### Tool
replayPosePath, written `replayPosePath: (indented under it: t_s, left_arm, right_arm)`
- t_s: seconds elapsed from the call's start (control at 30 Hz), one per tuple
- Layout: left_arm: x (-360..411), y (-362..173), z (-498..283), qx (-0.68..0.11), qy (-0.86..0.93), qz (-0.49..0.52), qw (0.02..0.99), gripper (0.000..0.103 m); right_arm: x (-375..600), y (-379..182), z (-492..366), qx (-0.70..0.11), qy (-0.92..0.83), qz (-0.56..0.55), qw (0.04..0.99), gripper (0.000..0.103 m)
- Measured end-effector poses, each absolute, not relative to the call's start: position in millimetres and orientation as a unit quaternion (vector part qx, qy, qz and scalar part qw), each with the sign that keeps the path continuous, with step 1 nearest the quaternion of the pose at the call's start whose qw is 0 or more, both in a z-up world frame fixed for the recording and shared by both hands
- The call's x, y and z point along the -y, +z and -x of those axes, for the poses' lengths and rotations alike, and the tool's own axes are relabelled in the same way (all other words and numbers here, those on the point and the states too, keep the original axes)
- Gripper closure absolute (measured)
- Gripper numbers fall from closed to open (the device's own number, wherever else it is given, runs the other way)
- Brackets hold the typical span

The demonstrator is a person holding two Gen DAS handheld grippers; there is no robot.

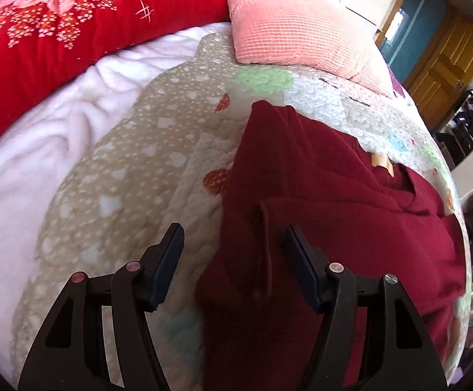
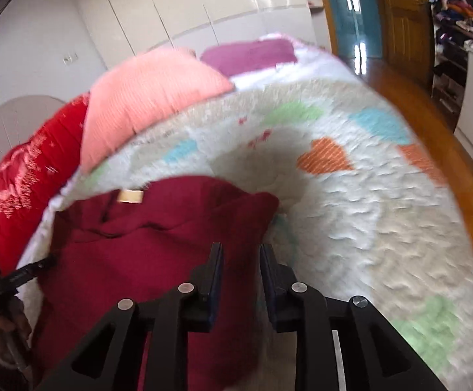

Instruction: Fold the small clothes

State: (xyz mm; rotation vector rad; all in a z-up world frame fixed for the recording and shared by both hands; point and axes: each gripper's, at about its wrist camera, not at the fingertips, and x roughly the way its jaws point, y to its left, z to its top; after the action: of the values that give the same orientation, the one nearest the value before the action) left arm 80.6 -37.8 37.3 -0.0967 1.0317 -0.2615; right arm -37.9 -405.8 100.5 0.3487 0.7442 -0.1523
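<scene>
A dark red small garment (image 1: 334, 202) lies spread on the patterned fleece blanket (image 1: 132, 176), a tan label (image 1: 381, 161) at its collar. My left gripper (image 1: 233, 238) hovers over the garment's left edge with its jaws wide apart. One finger is above the blanket, the other above the cloth, and a raised fold lies between them untouched. In the right wrist view the garment (image 2: 132, 260) fills the lower left. My right gripper (image 2: 240, 254) hangs over its right edge, jaws a narrow gap apart with red cloth showing through. The left gripper (image 2: 18, 257) shows at the far left.
A salmon pillow (image 1: 295, 22) and a red floral quilt (image 1: 73, 26) lie at the head of the bed. The blanket (image 2: 366, 215) stretches right toward the wooden floor (image 2: 448, 150). A wooden door (image 2: 402, 16) and cluttered shelves (image 2: 458, 32) stand beyond.
</scene>
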Motion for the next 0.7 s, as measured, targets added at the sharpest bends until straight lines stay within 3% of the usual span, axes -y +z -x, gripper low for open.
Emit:
replayPosePath:
  t_s: [0.1, 0.23, 0.37, 0.4, 0.5, 0.7]
  left_arm:
    - [30.0, 39.2, -62.2, -0.495, -0.134, 0.051, 0.857, 0.039]
    - [26.4, 38.2, -37.6, -0.513, -0.149, 0.059, 0.843, 0.039]
    - [18.7, 41.9, -6.1, -0.525, -0.171, 0.054, 0.832, 0.039]
    - [15.8, 43.5, 2.4, -0.525, -0.174, 0.053, 0.831, 0.039]
    - [10.1, 47.3, 26.8, -0.521, -0.185, 0.049, 0.832, 0.039]
    - [4.8, 41.4, 64.4, -0.539, -0.2, 0.05, 0.817, 0.039]
  right_arm:
    - [373.7, 107.5, 56.5, -0.368, -0.013, -0.148, 0.918, 0.081]
    - [348.3, 67.9, 49.1, -0.433, -0.006, -0.121, 0.893, 0.081]
    - [353.3, 74.2, 61.1, -0.424, -0.01, -0.161, 0.891, 0.081]
    - [351.2, 83.1, 75.2, -0.419, 0.0, -0.168, 0.892, 0.08]
    - [338.8, 88.6, 117.6, -0.426, 0.043, -0.187, 0.884, 0.063]
    - [322.5, 48.4, 185.7, -0.454, 0.107, -0.235, 0.853, 0.062]
